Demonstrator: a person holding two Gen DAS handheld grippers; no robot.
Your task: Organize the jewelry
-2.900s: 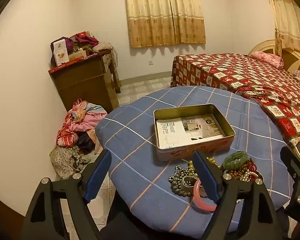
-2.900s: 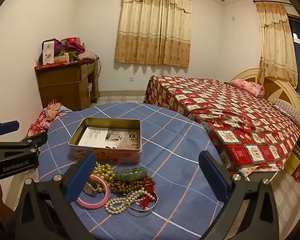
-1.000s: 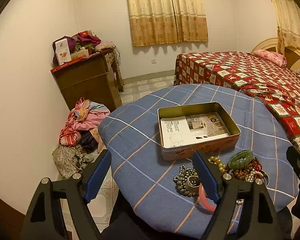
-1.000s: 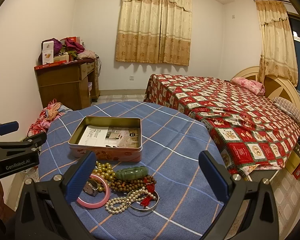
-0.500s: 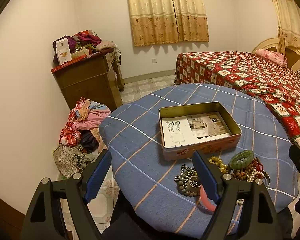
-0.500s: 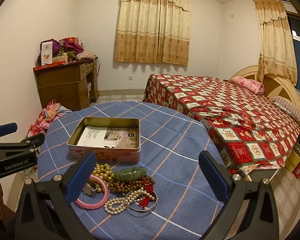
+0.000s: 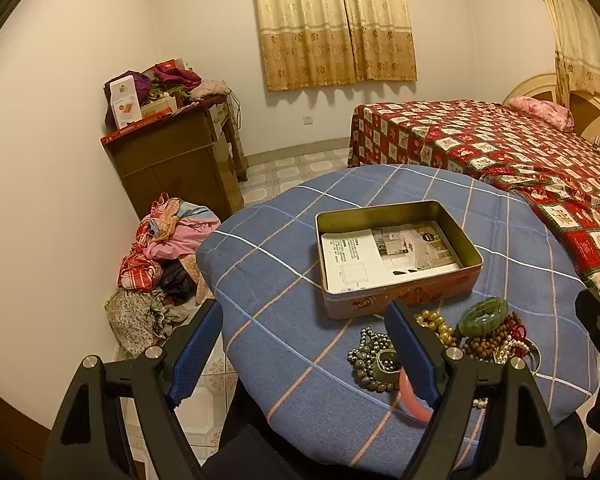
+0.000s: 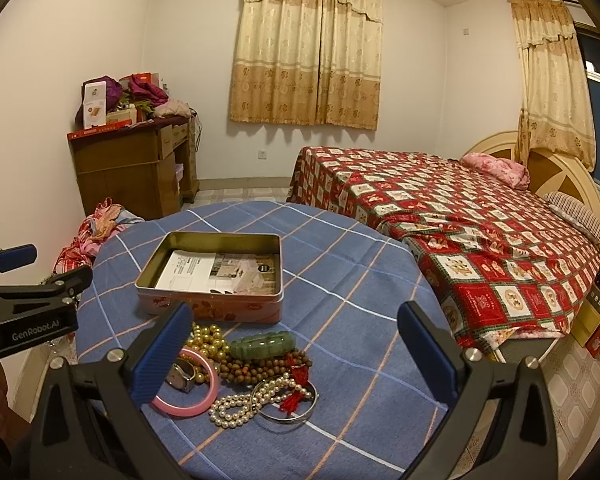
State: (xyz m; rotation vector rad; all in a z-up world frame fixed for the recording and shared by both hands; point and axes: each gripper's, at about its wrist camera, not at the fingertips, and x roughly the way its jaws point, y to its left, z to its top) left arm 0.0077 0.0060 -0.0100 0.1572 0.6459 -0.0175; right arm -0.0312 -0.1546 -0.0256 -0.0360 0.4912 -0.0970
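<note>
Right wrist view: the right gripper (image 8: pixel 296 354) is wide open above the jewelry pile (image 8: pixel 244 368) on the bench (image 8: pixel 340 280), empty. The left gripper (image 7: pixel 304 354) is open too. Behind the pile stands the tin (image 8: pixel 210 304).

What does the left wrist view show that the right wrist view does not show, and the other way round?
Only the left wrist view shows the dark bead bracelet beside the pile, and more of the clothes heap on the floor.

Only the right wrist view shows the white pearl strand, the silver bangle, the watch and the left gripper from the side.

Both show the open tin, the green bangle, the pink bangle, the bed, and open, empty jaws.
</note>
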